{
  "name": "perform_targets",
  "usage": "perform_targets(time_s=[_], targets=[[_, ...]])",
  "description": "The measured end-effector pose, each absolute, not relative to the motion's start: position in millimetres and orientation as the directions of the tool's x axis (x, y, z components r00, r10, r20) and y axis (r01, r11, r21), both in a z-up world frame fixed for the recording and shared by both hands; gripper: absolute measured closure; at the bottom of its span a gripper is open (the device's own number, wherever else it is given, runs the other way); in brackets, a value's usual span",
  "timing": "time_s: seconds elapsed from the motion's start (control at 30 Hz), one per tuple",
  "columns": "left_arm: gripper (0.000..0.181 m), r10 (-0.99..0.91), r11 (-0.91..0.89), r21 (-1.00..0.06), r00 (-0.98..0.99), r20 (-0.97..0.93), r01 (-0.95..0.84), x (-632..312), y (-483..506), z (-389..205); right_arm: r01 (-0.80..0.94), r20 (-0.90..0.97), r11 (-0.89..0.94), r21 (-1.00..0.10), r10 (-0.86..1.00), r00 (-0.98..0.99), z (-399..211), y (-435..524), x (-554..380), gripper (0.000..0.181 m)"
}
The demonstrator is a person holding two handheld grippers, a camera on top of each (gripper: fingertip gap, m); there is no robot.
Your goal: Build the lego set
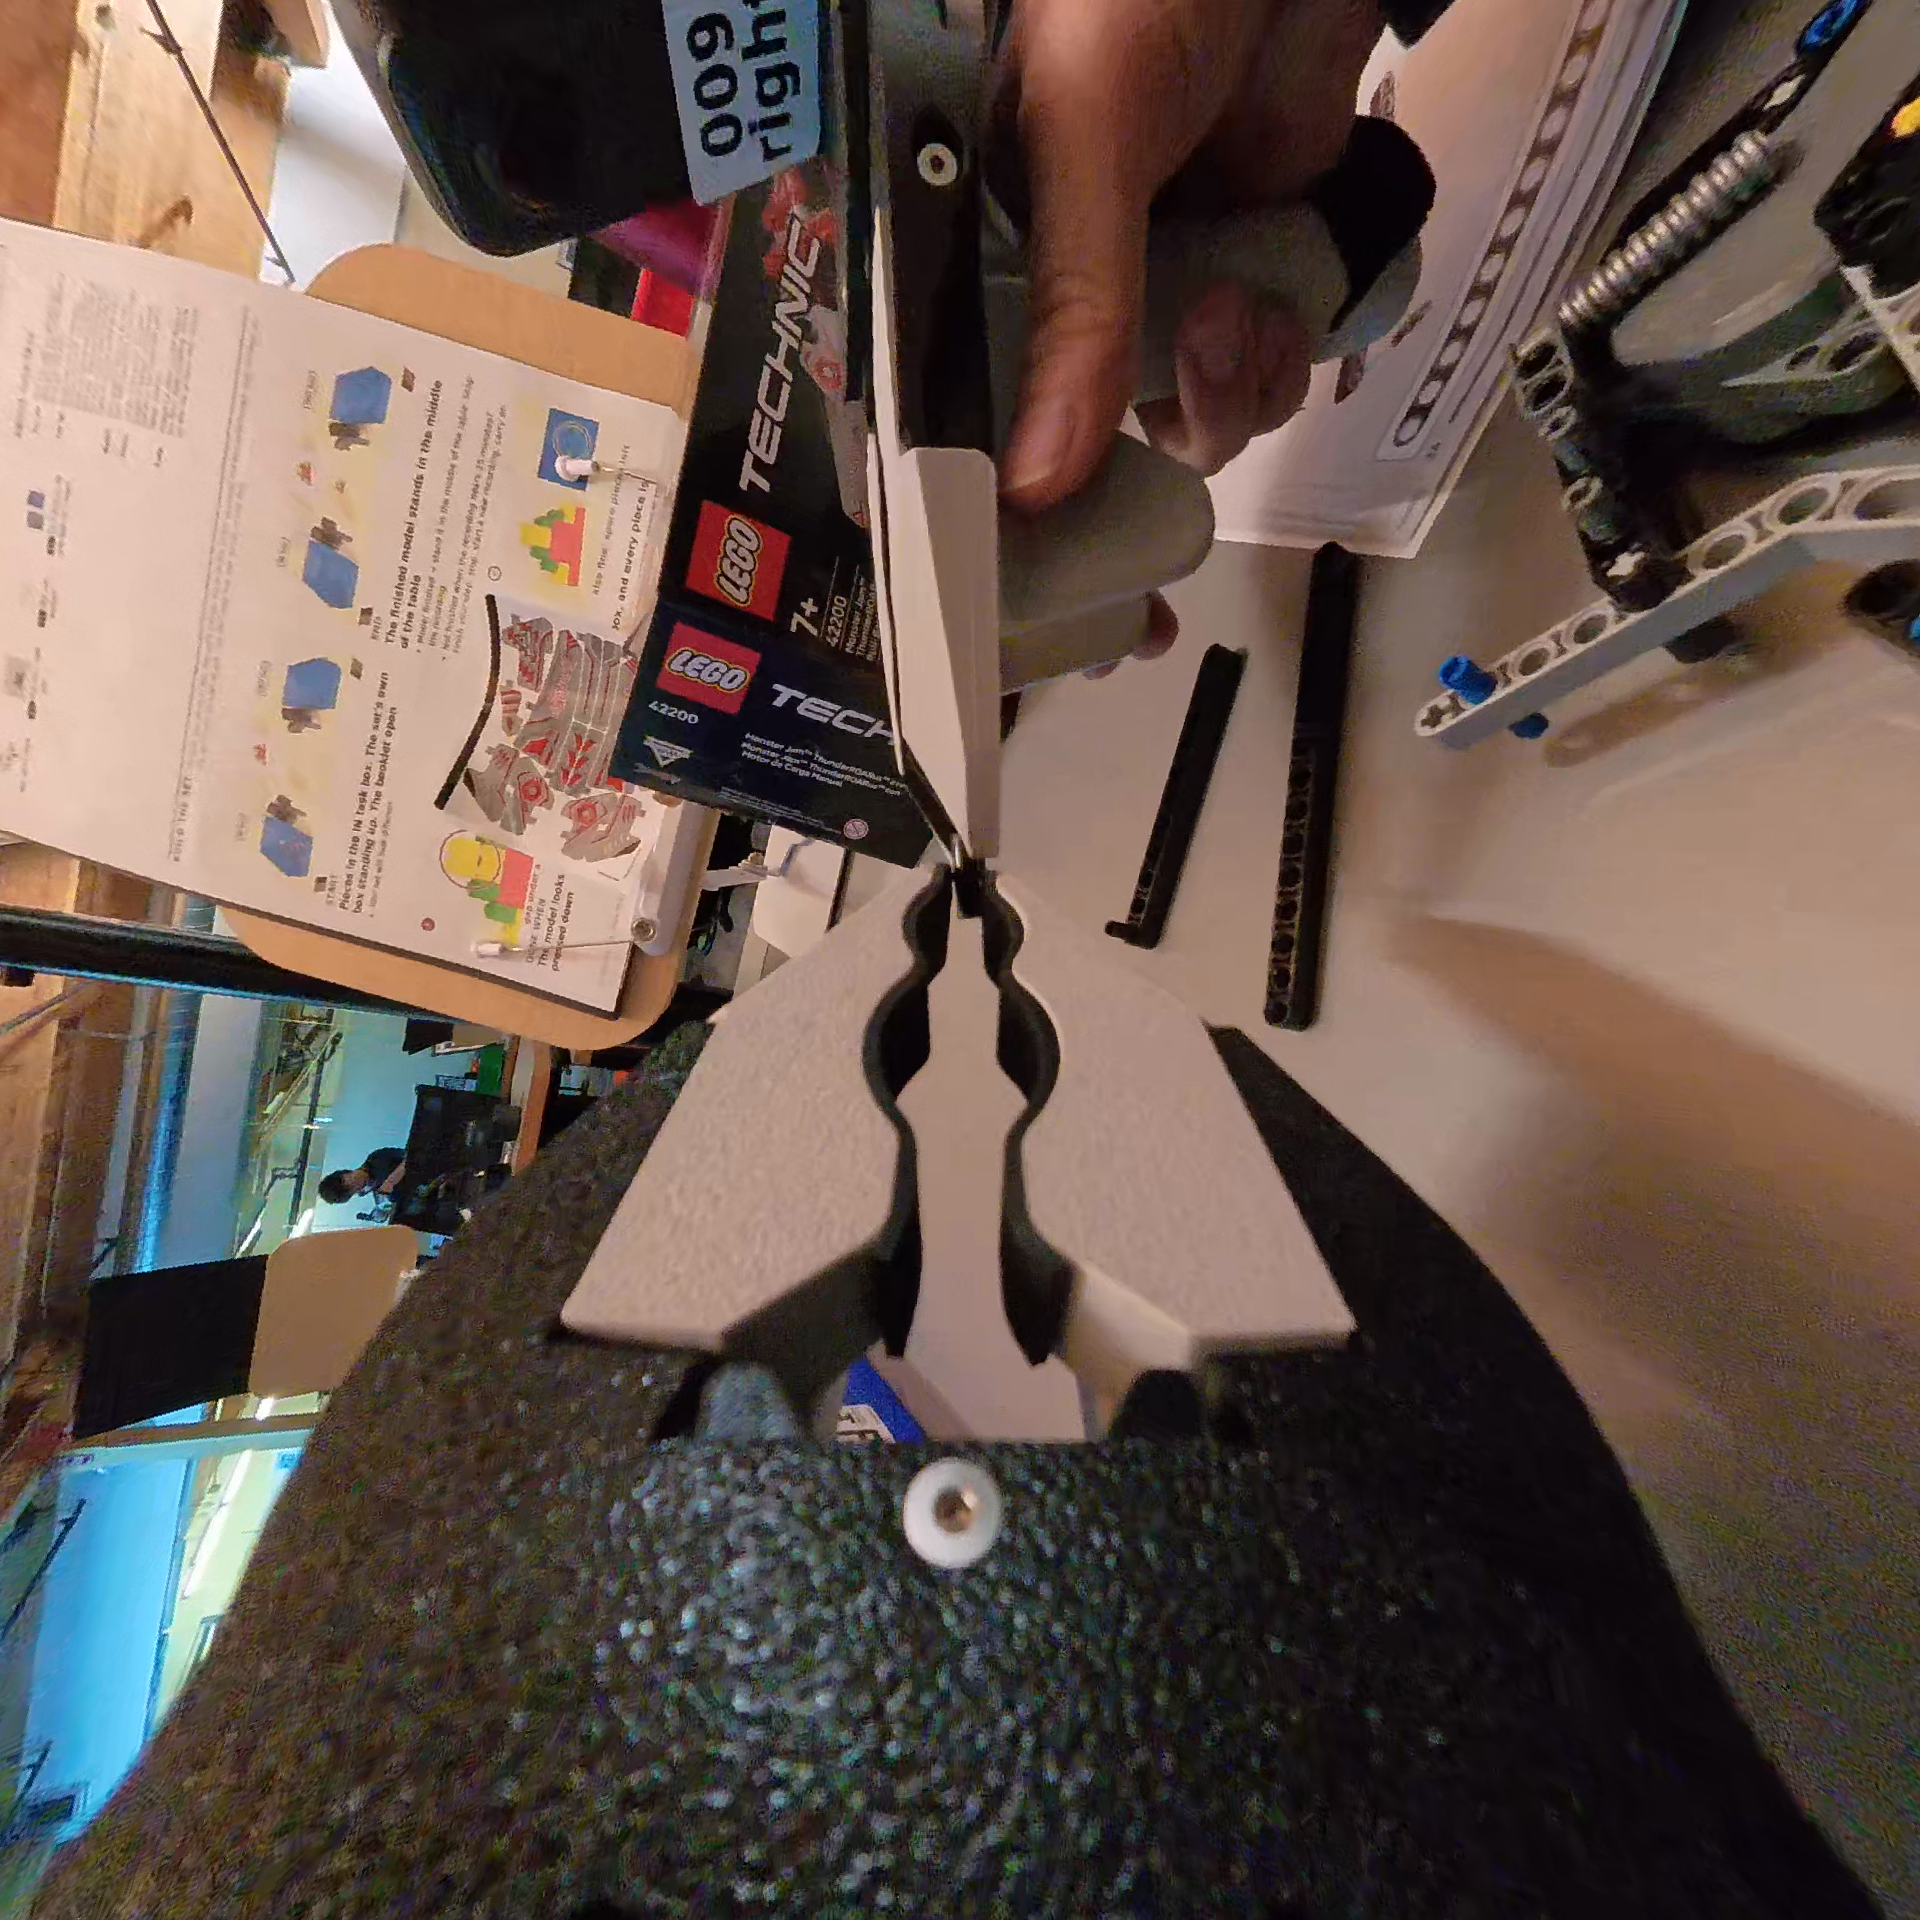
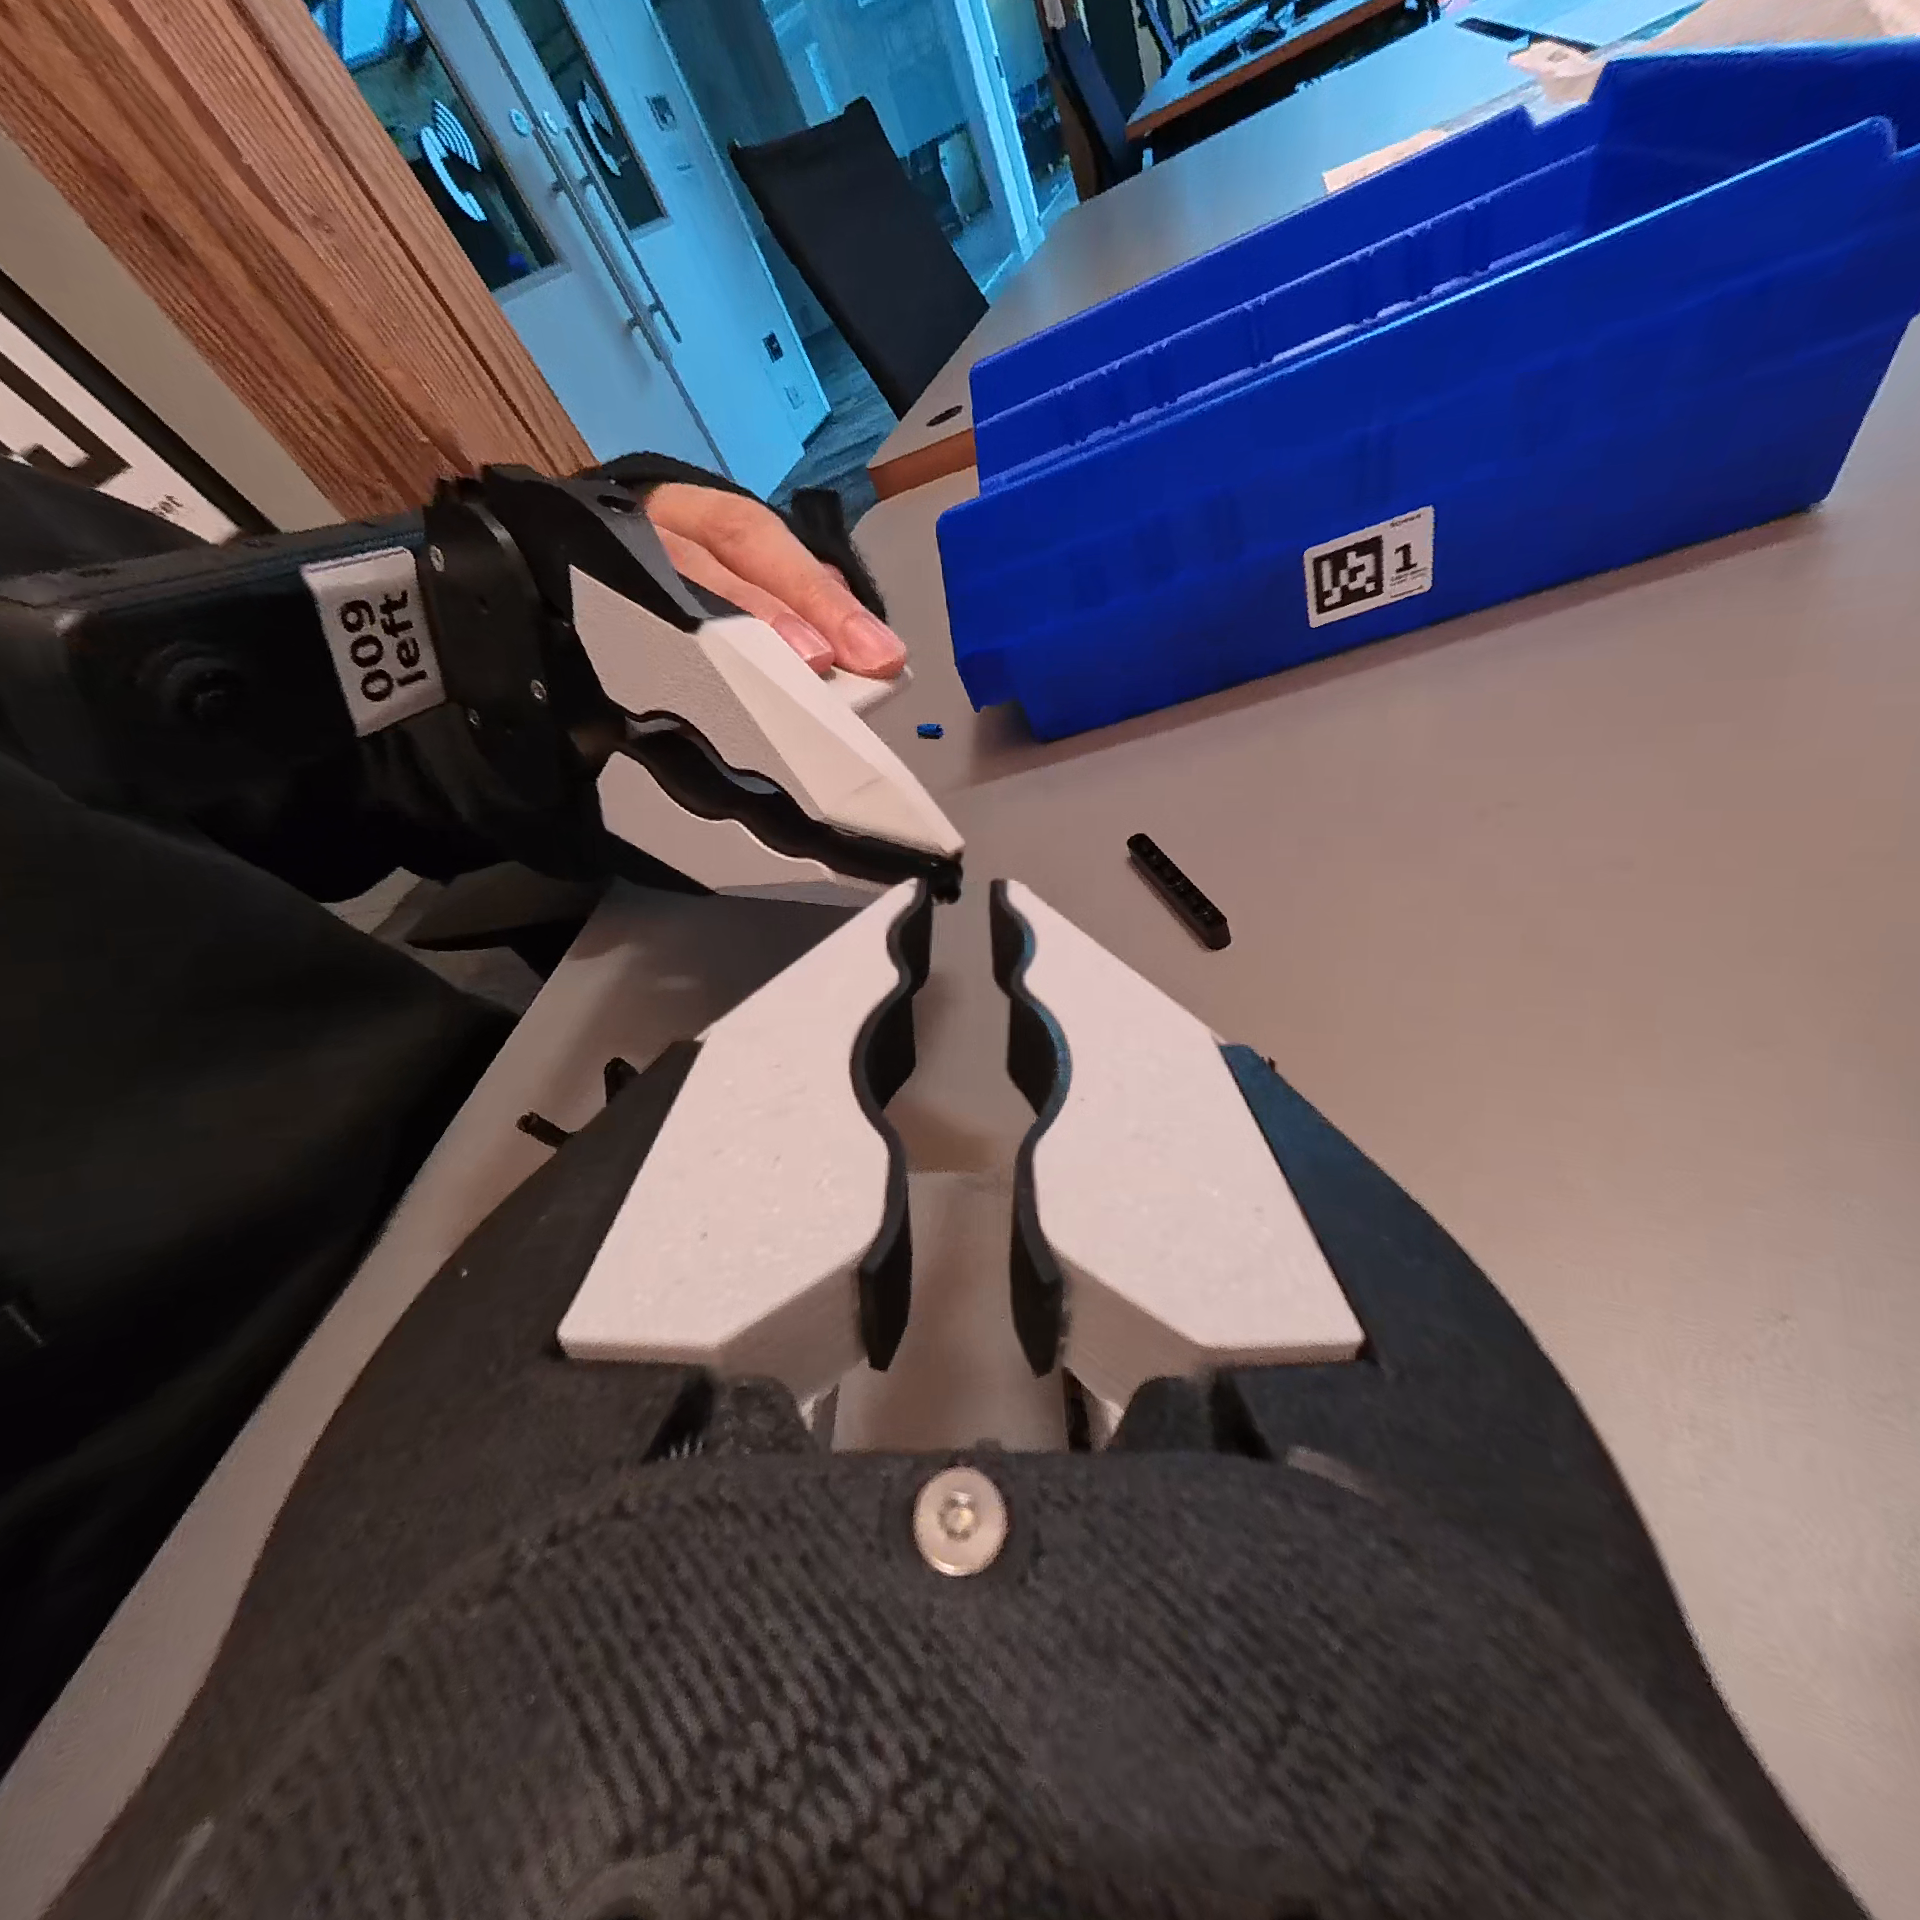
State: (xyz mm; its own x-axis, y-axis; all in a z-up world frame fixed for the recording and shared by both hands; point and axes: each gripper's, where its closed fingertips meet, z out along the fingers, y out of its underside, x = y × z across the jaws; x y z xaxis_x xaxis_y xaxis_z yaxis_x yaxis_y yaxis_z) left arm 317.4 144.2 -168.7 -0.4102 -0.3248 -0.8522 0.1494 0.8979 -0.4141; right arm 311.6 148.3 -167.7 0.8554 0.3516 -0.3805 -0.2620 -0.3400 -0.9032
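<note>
My left gripper [image 1: 968, 891] is shut on a small black Lego pin [image 1: 971, 883] at its very fingertips, held just above the table. My right gripper [image 2: 958, 889] is open by a narrow gap and empty. In the right wrist view the left gripper [image 2: 940, 864] comes in from the left, and its pin [image 2: 945, 883] sits at the right gripper's left fingertip. In the left wrist view the right gripper [image 1: 971, 844] comes down from above, tip to tip with the left one. The partly built grey and black model [image 1: 1714, 395] stands at the far right.
Two long black beams [image 1: 1184, 790] [image 1: 1309, 790] lie on the grey table [image 2: 1455, 1039]. A light grey beam with blue pins [image 1: 1621, 634] juts from the model. A short black beam [image 2: 1179, 891], a blue pin [image 2: 930, 729] and a blue bin [image 2: 1455, 416] lie beyond. The Lego box [image 1: 769, 582] and an instruction sheet [image 1: 312, 571] stand behind. Left and right tips are no more than a few centimetres apart.
</note>
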Motion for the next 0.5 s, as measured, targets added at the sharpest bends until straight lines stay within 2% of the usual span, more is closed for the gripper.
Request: perform_targets(time_s=[0.17,0.23,0.33,0.5], targets=[[0.178,-0.32,0.899,-0.41,-0.409,-0.855,0.153,318,144,-168,-0.235,-0.351,-0.324,-0.916,0.367,0.861,-166,150,310,0.179],[0.178,-0.345,0.884,-0.441,-0.417,-0.841,0.159,318,144,-166,-0.24,-0.353,-0.313,-0.919,0.38,0.855,-163,149,309,0.179],[0.178,-0.434,0.81,-0.553,-0.437,-0.788,0.194,314,139,-156,-0.321,-0.417,-0.277,-0.906,0.44,0.796,-152,145,305,0.179],[0.178,-0.589,0.569,-0.785,-0.543,-0.598,0.246,301,130,-131,-0.457,-0.487,-0.212,-0.864,0.583,0.651,-126,136,292,0.179]])
